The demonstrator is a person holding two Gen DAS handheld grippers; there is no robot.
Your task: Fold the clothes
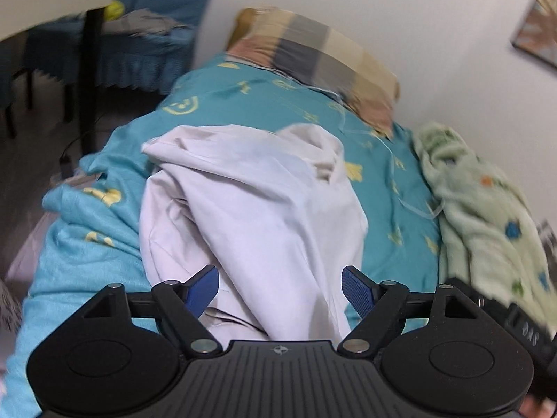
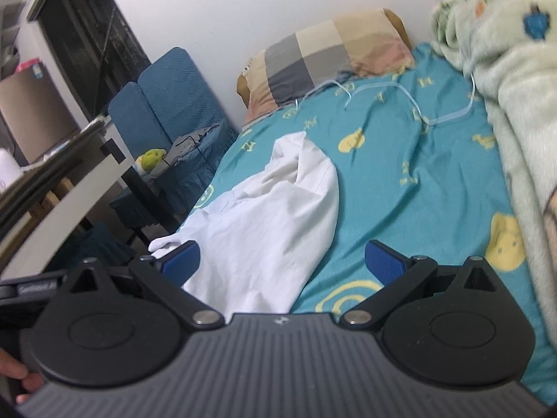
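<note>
A white garment [image 1: 257, 216] lies crumpled on the teal bedsheet [image 1: 264, 104], with loose folds and a bunched far end. My left gripper [image 1: 280, 287] is open; the garment's near part lies between its blue fingers [image 1: 357, 289], not pinched. In the right wrist view the same garment [image 2: 264, 223] lies on the left half of the bed [image 2: 410, 188], trailing toward the left edge. My right gripper [image 2: 282, 261] is open and empty, just above the garment's near end. Part of the other gripper [image 1: 522, 320] shows at the lower right of the left view.
A checked pillow [image 2: 330, 52] lies at the bed's head against the white wall. A pale green fleece blanket [image 2: 515, 80] is heaped along the right side. A thin light-blue ribbon [image 2: 417, 104] lies on the sheet. A blue chair [image 2: 174, 104] and a white desk [image 2: 62, 188] stand left.
</note>
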